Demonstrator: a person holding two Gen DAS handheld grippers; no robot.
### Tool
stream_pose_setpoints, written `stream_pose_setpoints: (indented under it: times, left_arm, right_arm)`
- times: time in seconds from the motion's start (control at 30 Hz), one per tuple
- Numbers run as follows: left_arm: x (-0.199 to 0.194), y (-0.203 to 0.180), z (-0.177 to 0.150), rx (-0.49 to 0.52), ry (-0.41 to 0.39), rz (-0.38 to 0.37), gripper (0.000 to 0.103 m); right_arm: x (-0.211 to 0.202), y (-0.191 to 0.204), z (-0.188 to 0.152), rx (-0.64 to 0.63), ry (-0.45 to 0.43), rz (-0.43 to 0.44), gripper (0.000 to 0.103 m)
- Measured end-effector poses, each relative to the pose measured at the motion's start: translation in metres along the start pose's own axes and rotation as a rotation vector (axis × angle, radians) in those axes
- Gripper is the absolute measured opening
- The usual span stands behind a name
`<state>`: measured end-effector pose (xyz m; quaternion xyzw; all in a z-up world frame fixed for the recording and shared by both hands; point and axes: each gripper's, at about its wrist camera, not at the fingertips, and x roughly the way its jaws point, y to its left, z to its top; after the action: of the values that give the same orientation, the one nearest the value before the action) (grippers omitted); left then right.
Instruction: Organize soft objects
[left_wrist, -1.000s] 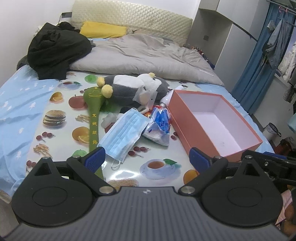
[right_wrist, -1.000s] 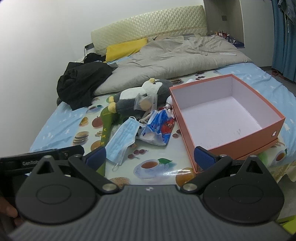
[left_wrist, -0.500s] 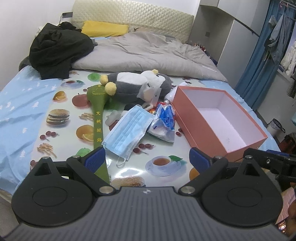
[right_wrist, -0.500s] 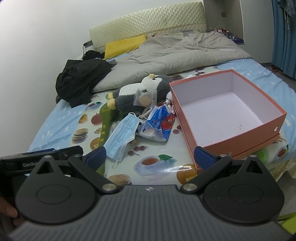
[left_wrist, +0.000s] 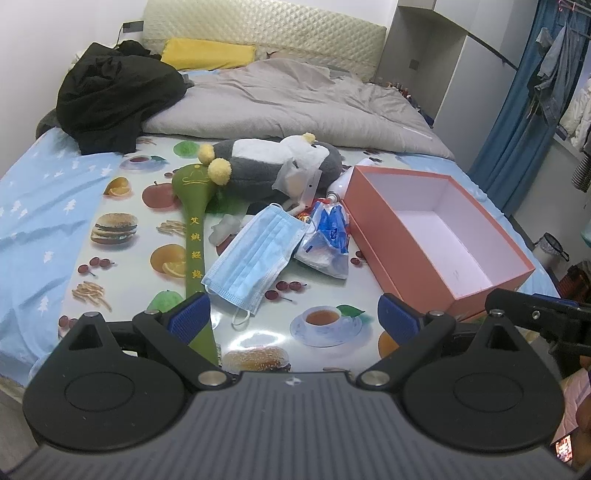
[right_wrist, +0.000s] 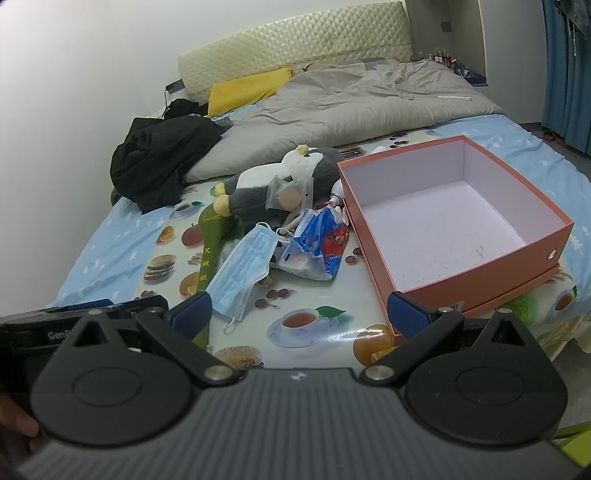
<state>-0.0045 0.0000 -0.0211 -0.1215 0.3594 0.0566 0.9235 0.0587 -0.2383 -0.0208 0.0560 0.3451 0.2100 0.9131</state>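
Fruit-printed plastic sheeting (left_wrist: 122, 206) is covering the near end of the bed (left_wrist: 33, 206), with a grey duvet (left_wrist: 295, 103) and a heap of black clothing (left_wrist: 114, 99) lying toward 12 o'clock. Both tools are hovering over the near edge, the left tool (left_wrist: 293, 319) and the right tool (right_wrist: 299, 314) each spread wide and gripping nothing. A plush penguin (left_wrist: 273, 166) is lying on its side at the centre, a green massage hammer (left_wrist: 194, 221) stretching beside it at 9 o'clock. A blue face mask (left_wrist: 255, 254) is resting toward 6 o'clock of the penguin, touching a crumpled blue-and-white packet (left_wrist: 327, 240). An open orange box (left_wrist: 373, 229) is sitting at 3 o'clock.
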Motion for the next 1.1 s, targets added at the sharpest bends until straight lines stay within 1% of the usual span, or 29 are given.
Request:
stream_pose_setpoints:
  times: [0.3, 0.47, 0.57, 0.67, 0.7, 0.77, 0.83, 0.9, 0.93, 1.0, 1.03, 1.1]
  left_arm:
    - [0.014, -0.004, -0.002, 0.019, 0.031, -0.008, 0.099]
    - [0.028, 0.000, -0.002, 0.022, 0.038, 0.005, 0.099]
    - [0.040, 0.006, -0.002, 0.008, 0.049, 0.000, 0.098]
    - [0.055, 0.010, -0.001, 0.019, 0.057, 0.002, 0.097]
    - [0.061, 0.012, 0.000, 0.022, 0.063, 0.004, 0.097]
    - [0.074, 0.016, 0.001, 0.023, 0.075, -0.001, 0.091]
    - [0.089, 0.019, 0.002, 0.029, 0.087, 0.001, 0.088]
    - [0.103, 0.023, 0.004, 0.035, 0.100, -0.002, 0.085]
    - [0.111, 0.025, 0.005, 0.035, 0.109, -0.007, 0.081]
    - [0.126, 0.028, 0.007, 0.040, 0.124, -0.018, 0.077]
    - [0.134, 0.029, 0.008, 0.044, 0.130, -0.017, 0.074]
    - [0.149, 0.032, 0.009, 0.057, 0.143, -0.016, 0.071]
  right_arm:
    - [0.010, -0.004, 0.000, 0.030, 0.025, -0.006, 0.103]
    - [0.022, -0.006, 0.003, 0.044, 0.035, -0.002, 0.103]
    - [0.034, -0.007, 0.003, 0.057, 0.055, 0.019, 0.103]
    - [0.049, -0.007, 0.005, 0.072, 0.078, 0.051, 0.103]
    - [0.054, -0.006, 0.006, 0.076, 0.083, 0.060, 0.102]
    - [0.066, -0.005, 0.007, 0.082, 0.088, 0.087, 0.100]
    - [0.079, -0.003, 0.010, 0.079, 0.102, 0.088, 0.096]
    - [0.093, -0.001, 0.012, 0.077, 0.113, 0.085, 0.079]
    - [0.100, -0.002, 0.014, 0.083, 0.121, 0.083, 0.077]
    - [0.116, -0.001, 0.017, 0.094, 0.136, 0.097, 0.076]
    - [0.122, 0.000, 0.019, 0.089, 0.134, 0.099, 0.076]
    - [0.133, 0.003, 0.022, 0.069, 0.121, 0.093, 0.076]
